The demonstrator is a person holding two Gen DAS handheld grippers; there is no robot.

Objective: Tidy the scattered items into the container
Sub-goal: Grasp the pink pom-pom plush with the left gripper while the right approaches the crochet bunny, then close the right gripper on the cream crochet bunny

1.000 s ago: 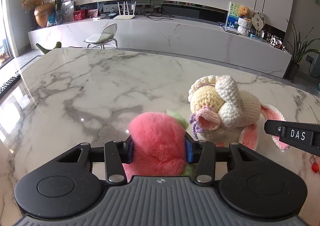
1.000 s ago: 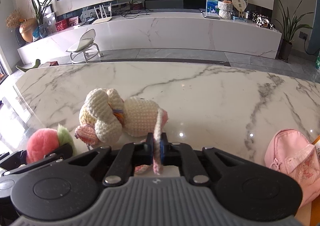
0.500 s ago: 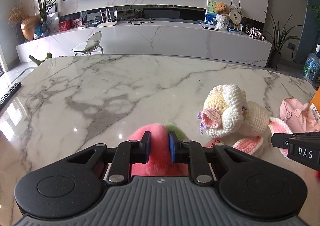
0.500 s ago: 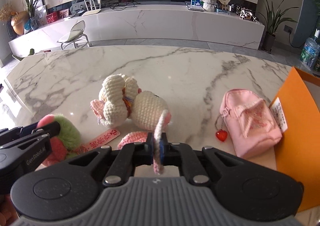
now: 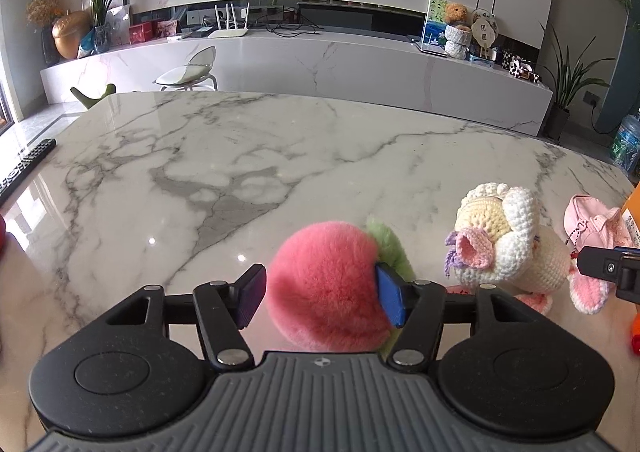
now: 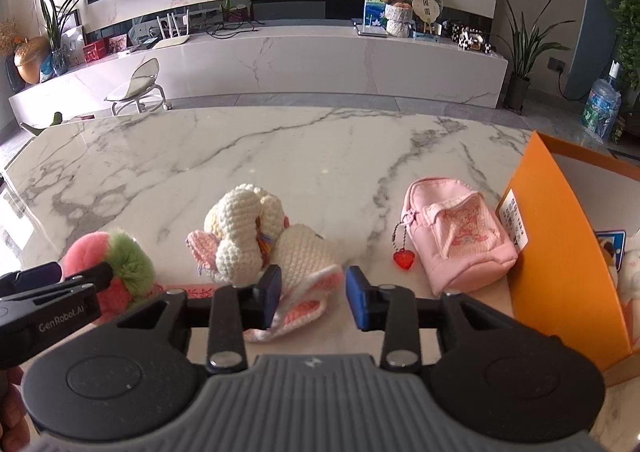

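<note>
A fluffy pink peach toy [image 5: 326, 286] with a green leaf lies on the marble table between the fingers of my open left gripper [image 5: 320, 294]; the right pad touches it. It also shows in the right wrist view [image 6: 106, 266]. A cream crocheted bunny [image 6: 256, 242] lies on the table just ahead of my open right gripper [image 6: 313, 298], its pink ear under the pads. It also shows in the left wrist view [image 5: 504, 240]. The orange box [image 6: 560, 252] stands at the right.
A small pink backpack [image 6: 456, 232] with a red heart charm [image 6: 403, 259] lies against the box's left wall. A red paper tag [image 6: 192, 290] lies by the bunny. A remote [image 5: 24, 167] lies at the table's far left edge.
Both grippers have opened: the left let go of the peach toy, the right let go of the bunny's ear. Both toys now lie nearer the orange box than a second ago.
</note>
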